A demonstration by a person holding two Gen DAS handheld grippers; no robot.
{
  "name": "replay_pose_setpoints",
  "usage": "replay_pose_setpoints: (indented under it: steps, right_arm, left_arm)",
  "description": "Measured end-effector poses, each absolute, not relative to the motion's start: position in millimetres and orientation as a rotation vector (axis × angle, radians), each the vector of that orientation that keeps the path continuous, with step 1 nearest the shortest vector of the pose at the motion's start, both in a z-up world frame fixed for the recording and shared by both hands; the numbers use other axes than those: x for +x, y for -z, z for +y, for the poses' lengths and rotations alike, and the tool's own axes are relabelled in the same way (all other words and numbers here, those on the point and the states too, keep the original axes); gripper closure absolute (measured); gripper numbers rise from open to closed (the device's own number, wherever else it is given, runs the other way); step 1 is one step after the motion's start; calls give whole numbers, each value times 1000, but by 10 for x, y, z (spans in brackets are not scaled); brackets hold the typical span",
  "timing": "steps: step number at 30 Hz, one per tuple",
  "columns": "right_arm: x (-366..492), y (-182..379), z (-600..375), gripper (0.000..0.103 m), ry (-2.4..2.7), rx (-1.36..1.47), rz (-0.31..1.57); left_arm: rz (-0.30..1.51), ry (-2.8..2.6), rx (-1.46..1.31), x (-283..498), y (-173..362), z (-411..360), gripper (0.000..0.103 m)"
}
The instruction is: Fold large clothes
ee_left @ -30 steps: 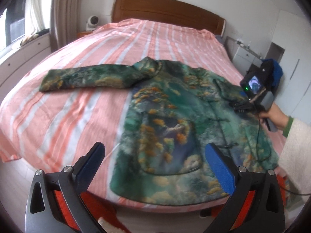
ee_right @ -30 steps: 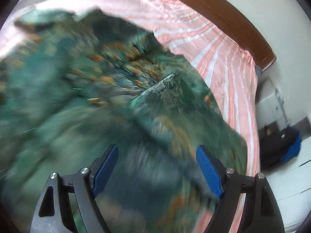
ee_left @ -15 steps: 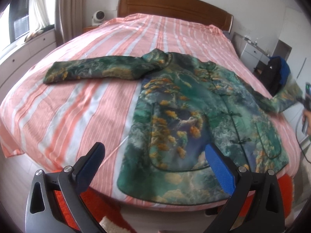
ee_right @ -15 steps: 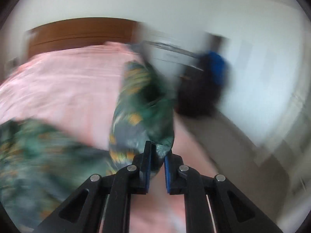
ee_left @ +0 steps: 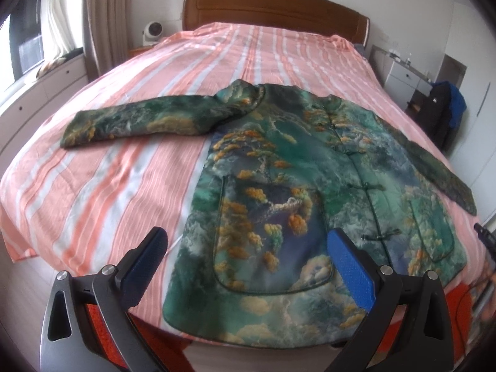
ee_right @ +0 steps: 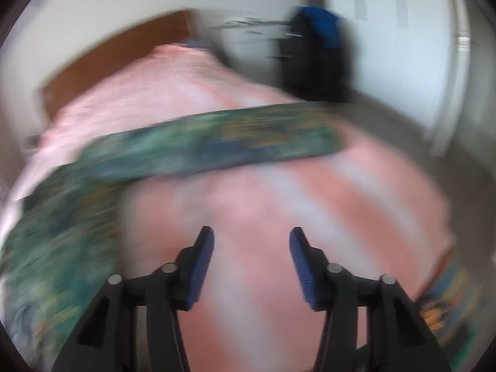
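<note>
A green jacket with orange and blue landscape print (ee_left: 279,192) lies front up on the pink striped bed (ee_left: 124,179), both sleeves spread out. Its left sleeve (ee_left: 139,121) reaches left; its right sleeve (ee_left: 434,167) reaches the bed's right edge. My left gripper (ee_left: 248,254) is open and empty, above the jacket's hem at the bed's near edge. In the blurred right wrist view, my right gripper (ee_right: 251,257) is open and empty over bare bedding, with the right sleeve (ee_right: 217,145) stretched flat beyond it.
A wooden headboard (ee_left: 272,6) stands at the far end. A white fan (ee_left: 152,31) sits at the back left, by window cabinets (ee_left: 37,86). A white dresser (ee_left: 406,74) and dark bag with blue cloth (ee_left: 446,108) stand right. An orange rug (ee_left: 102,316) lies below.
My right gripper pulled the right sleeve out to the side, let it go and opened. The sleeve now lies flat on the bed. My left gripper stayed open and shifted slightly.
</note>
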State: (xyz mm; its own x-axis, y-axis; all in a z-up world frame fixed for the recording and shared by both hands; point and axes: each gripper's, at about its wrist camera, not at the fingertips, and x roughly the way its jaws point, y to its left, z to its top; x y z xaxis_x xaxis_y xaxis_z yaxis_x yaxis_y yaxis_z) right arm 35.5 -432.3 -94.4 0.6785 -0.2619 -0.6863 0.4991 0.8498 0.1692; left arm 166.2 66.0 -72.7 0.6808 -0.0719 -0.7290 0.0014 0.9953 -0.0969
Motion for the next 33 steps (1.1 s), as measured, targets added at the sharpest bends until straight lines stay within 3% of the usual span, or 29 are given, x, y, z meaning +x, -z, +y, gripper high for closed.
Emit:
replay_pose_setpoints:
  steps: [5,9,15,18,33]
  right_arm:
    - [345,862,-3075,37,144,247,621]
    - [388,968,-2543,37,50,94,646]
    - [440,1399,-2532,37,27,116,722]
    - [372,1351,-2596,36,31,134,682]
    - [283,1211,-2436,32,30,113,634]
  left_arm:
    - [797,47,-34,1759,805,497,1]
    - [811,39,10,1834,1025,400,1]
    - [884,71,62,1745,1366,259,1]
    - [880,102,69,1674,1398,223,1]
    - [799,102,-43,1605,1028,369,1]
